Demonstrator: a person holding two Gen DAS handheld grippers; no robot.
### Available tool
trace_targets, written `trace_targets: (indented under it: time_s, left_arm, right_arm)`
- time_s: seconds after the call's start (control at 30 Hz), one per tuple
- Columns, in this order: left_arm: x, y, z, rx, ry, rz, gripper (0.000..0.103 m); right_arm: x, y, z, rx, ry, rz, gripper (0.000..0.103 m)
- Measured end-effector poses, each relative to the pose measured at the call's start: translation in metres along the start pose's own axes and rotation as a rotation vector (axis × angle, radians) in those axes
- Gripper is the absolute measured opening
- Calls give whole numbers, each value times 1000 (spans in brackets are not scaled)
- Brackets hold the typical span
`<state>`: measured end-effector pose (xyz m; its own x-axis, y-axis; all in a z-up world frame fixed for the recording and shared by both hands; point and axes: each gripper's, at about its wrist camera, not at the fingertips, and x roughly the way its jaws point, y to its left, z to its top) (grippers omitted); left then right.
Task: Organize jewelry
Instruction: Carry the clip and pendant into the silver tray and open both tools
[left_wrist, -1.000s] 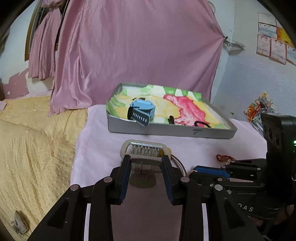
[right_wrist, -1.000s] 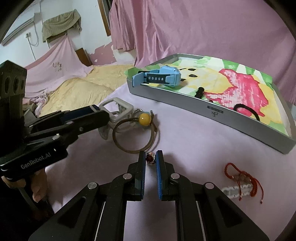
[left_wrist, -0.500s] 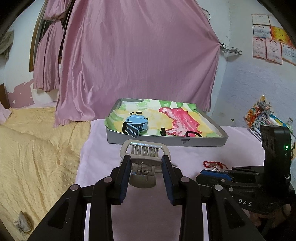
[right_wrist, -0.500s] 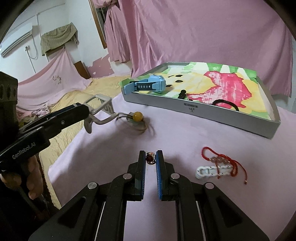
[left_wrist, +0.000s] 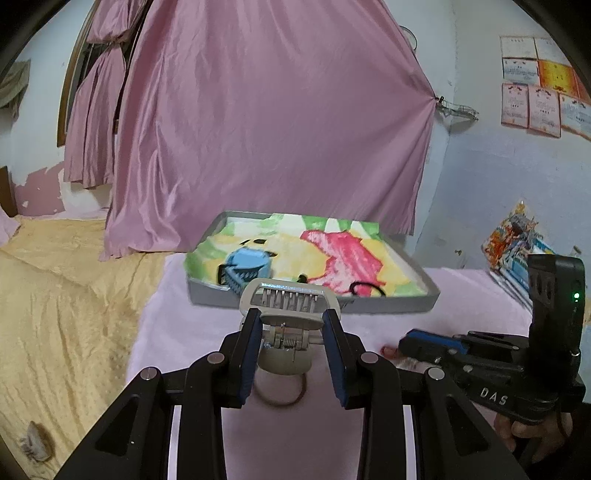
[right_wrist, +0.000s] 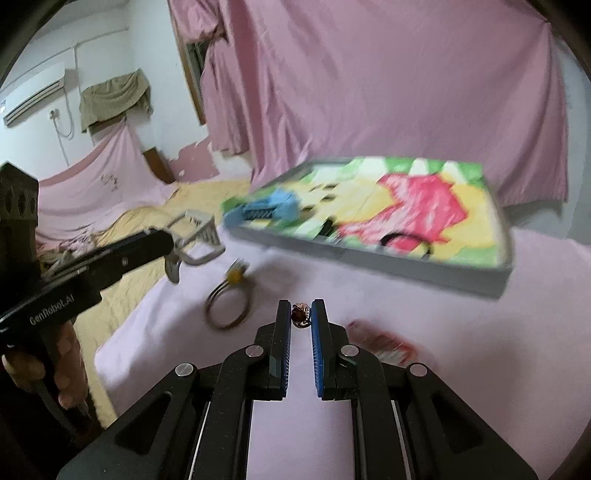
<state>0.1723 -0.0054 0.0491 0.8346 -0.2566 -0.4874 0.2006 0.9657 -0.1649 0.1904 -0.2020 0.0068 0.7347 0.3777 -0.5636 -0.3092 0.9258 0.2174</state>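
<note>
My left gripper (left_wrist: 291, 321) is shut on a cream claw hair clip (left_wrist: 288, 306) and holds it above the pink table; it also shows in the right wrist view (right_wrist: 195, 236). My right gripper (right_wrist: 301, 314) is shut on a small dark-red ring (right_wrist: 300, 315), held above the table. A grey tray (left_wrist: 391, 301) with a colourful liner stands behind, holding a blue watch (left_wrist: 245, 269) and a black hair tie (left_wrist: 365, 288). A brown bangle with a yellow bead (right_wrist: 229, 302) lies on the table, below the clip.
A red string bracelet (right_wrist: 384, 339) lies on the table right of my right gripper, blurred. A yellow bedspread (left_wrist: 62, 306) lies left of the table. A pink curtain (left_wrist: 273, 122) hangs behind the tray. Books (left_wrist: 517, 240) stand at the right wall.
Both grippers have risen with their items. The left one has carried the clip up and toward the tray; the bangle stays on the table. The right wrist view is motion-blurred.
</note>
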Motion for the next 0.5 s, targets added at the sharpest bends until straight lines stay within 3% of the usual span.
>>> trace_targets:
  time_s: [0.23, 0.5]
  left_arm:
    - [38, -15, 34, -2, -21, -55, 31]
    - [91, -28, 48, 9, 25, -79, 31]
  right_arm:
    - [9, -37, 35, -16, -32, -103, 10]
    - [38, -64, 53, 30, -4, -130, 10]
